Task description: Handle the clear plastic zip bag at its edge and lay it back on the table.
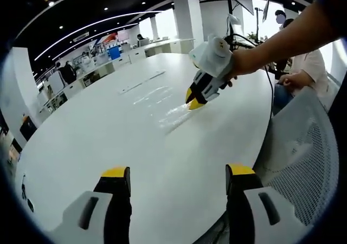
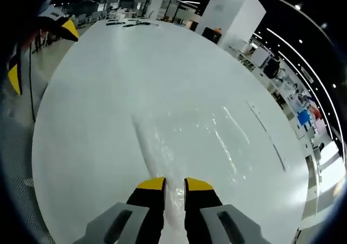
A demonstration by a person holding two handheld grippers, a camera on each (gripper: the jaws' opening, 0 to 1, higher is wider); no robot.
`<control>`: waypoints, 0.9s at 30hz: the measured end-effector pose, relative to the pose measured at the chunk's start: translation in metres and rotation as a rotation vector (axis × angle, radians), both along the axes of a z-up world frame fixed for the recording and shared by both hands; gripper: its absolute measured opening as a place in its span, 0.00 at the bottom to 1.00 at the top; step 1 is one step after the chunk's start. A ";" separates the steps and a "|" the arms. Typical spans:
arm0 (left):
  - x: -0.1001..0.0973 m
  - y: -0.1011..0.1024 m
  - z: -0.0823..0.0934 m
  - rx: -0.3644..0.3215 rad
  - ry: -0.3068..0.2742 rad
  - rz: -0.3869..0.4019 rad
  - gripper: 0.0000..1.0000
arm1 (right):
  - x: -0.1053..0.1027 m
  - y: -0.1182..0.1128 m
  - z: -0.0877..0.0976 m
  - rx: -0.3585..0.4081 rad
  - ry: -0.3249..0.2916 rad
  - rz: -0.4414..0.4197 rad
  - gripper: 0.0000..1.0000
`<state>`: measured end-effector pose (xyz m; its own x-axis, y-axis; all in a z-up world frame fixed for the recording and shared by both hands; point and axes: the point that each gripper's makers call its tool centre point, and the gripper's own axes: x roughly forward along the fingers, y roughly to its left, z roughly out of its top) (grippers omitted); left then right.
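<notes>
Bag: the clear plastic zip bag (image 2: 179, 141) lies flat on the white table (image 2: 108, 92), its film showing as glossy creases and streaks on the surface. In the left gripper view it is a faint shiny patch (image 1: 162, 106) past the middle of the table (image 1: 81, 146).

Right gripper: my right gripper (image 2: 174, 185) has its yellow-tipped jaws drawn close with the near edge of the bag pinched between them — the film runs up out of the jaws and spreads away across the table. In the left gripper view I see that same tool (image 1: 195, 100) from the side, nose down at the edge of the bag, my hand (image 1: 241, 62) wrapped around its white body.

Left gripper: my left gripper (image 1: 178, 181) hovers over the near part of the table with its jaws spread wide apart and nothing between them. It is well apart from the bag. Its yellow tips show at the upper left edge of the right gripper view (image 2: 40, 49).

Chair: a grey mesh chair back (image 1: 303, 162) stands just beside the table edge on the right of the left gripper view.

Room: an open office with desks, white pillars and ceiling light strips — a seated person (image 1: 303, 65) is beyond the table.
</notes>
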<state>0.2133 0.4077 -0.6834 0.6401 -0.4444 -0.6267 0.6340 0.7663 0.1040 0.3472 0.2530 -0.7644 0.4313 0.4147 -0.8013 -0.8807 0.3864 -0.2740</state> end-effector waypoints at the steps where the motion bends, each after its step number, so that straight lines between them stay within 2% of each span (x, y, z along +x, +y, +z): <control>1: 0.001 0.000 0.000 0.000 -0.001 0.000 0.70 | 0.000 0.000 0.000 0.007 0.003 -0.005 0.10; 7: 0.002 0.003 -0.003 -0.002 0.004 0.002 0.70 | -0.005 -0.002 0.011 0.072 0.010 -0.046 0.15; 10: 0.002 0.003 -0.004 -0.003 0.007 0.003 0.70 | -0.006 -0.001 0.016 0.137 0.030 -0.089 0.20; 11: 0.002 0.003 -0.004 -0.003 0.008 0.003 0.70 | -0.006 -0.001 0.017 0.145 0.032 -0.093 0.23; 13: 0.003 0.005 -0.007 -0.005 0.009 0.004 0.70 | -0.009 0.006 0.020 0.234 0.076 -0.133 0.33; 15: 0.002 0.006 -0.007 -0.007 0.011 0.007 0.70 | -0.006 0.006 0.024 0.283 0.076 -0.152 0.42; 17: 0.003 0.008 -0.010 -0.006 0.014 0.008 0.70 | -0.011 0.003 0.029 0.283 0.072 -0.148 0.43; 20: 0.002 0.005 -0.008 -0.001 0.015 0.004 0.70 | -0.015 0.000 0.027 0.291 0.076 -0.150 0.45; 27: 0.004 0.002 -0.008 -0.019 0.009 -0.006 0.70 | -0.026 -0.010 0.038 0.358 0.081 -0.192 0.49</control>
